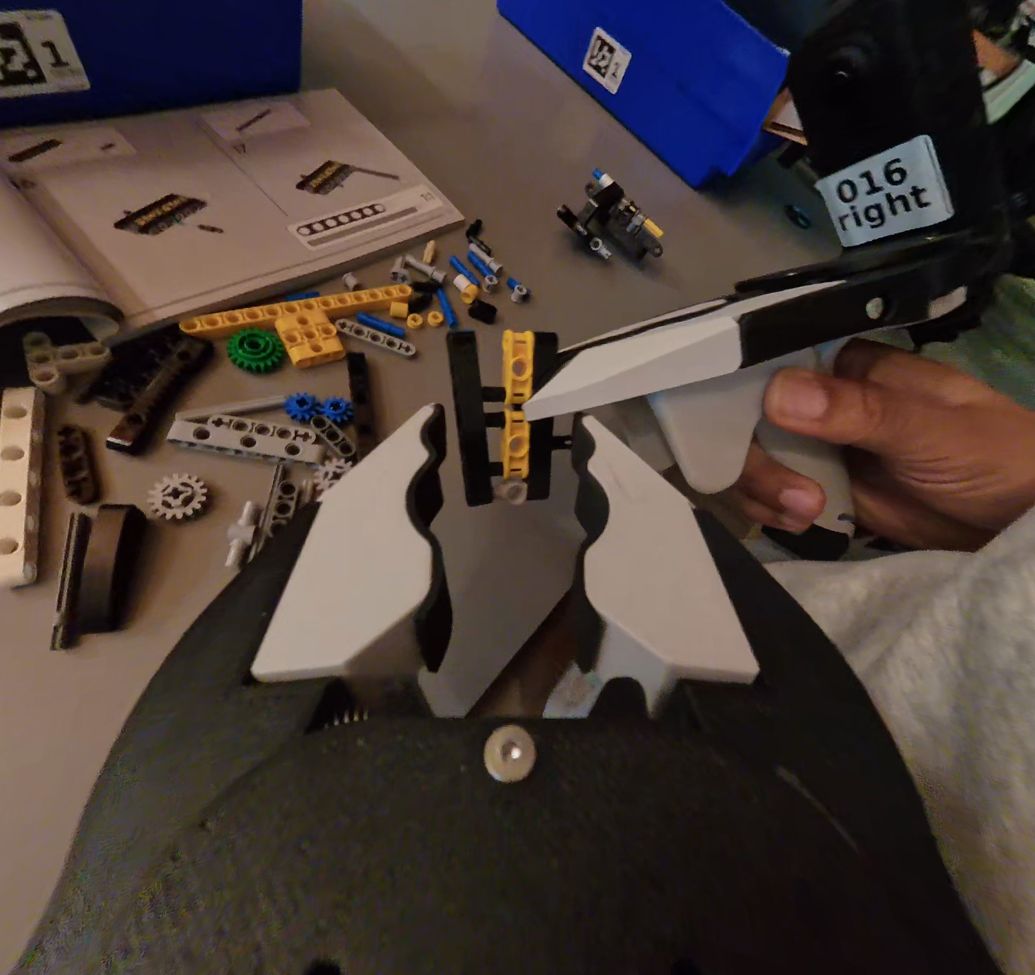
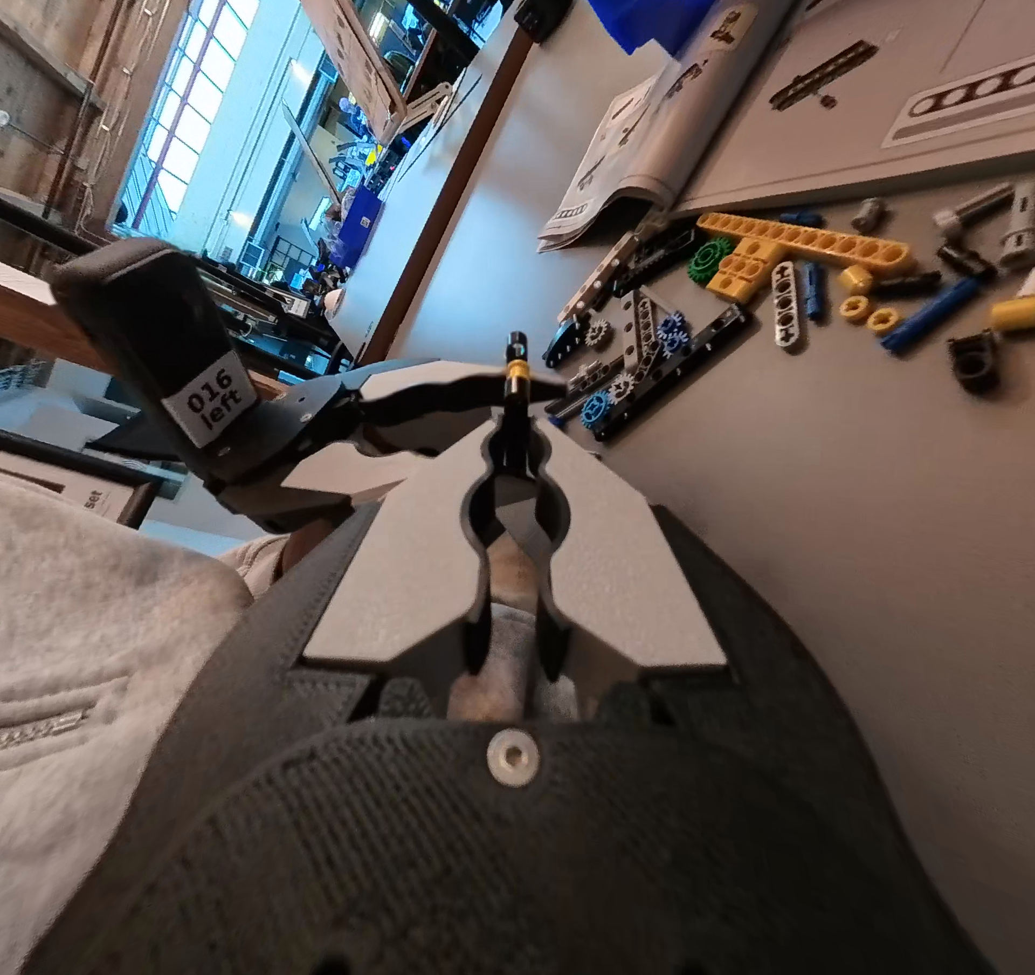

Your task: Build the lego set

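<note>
A small assembly [image 1: 516, 368] of black beams and two yellow beams joined by black pins is held upright above the grey table. My left gripper [image 1: 509, 420] straddles it at half width, one fingertip against the left black beam and the other against the pin ends on the right. My right gripper [image 1: 526, 411] comes in from the right and is shut on the assembly at the seam between the yellow beams. In the right wrist view my right gripper [image 2: 515, 435] pinches a black part of the assembly [image 2: 515, 374], with the left gripper [image 2: 537, 385] behind it.
An open instruction booklet [image 1: 224, 192] lies at the left. Loose beams, gears and pins [image 1: 313, 326] are scattered below it. A small black sub-build [image 1: 616, 220] stands farther back. Blue bins [image 1: 633, 63] stand at the rear. A person's hand [image 1: 896, 444] holds the right gripper. My two grippers' fingertips are within a few centimetres of each other.
</note>
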Demonstrator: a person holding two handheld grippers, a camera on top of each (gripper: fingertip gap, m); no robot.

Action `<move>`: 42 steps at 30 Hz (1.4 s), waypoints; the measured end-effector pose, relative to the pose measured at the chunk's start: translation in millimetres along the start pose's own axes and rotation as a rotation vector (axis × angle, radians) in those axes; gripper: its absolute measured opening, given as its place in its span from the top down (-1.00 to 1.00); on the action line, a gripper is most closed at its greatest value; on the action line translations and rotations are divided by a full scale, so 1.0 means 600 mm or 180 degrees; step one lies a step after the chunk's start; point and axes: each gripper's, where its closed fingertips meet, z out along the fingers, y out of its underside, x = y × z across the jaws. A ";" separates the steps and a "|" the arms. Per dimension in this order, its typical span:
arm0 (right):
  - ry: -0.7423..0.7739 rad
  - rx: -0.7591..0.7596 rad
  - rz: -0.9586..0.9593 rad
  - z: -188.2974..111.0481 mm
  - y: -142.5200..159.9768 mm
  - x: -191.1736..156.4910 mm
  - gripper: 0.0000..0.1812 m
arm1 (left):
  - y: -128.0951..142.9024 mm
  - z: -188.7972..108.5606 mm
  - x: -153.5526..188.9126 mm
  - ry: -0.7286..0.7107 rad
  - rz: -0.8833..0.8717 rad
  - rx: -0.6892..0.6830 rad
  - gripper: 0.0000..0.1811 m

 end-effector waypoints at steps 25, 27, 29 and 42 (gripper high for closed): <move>-0.2007 0.0076 -0.0669 -0.086 -0.030 -0.082 0.11 | -0.056 -0.070 0.104 0.1942 -0.0873 0.0889 0.57; -0.2219 -0.0032 -0.0727 -0.083 -0.015 -0.090 0.05 | -0.043 -0.068 0.117 0.2101 -0.0620 0.0798 0.58; -0.2397 -0.0125 -0.0720 -0.086 -0.001 -0.101 0.05 | -0.028 -0.062 0.131 0.2223 -0.0370 0.0646 0.58; -0.2460 -0.0160 -0.1378 -0.091 0.042 -0.130 0.62 | -0.005 -0.080 0.161 0.2563 -0.0158 0.0678 0.58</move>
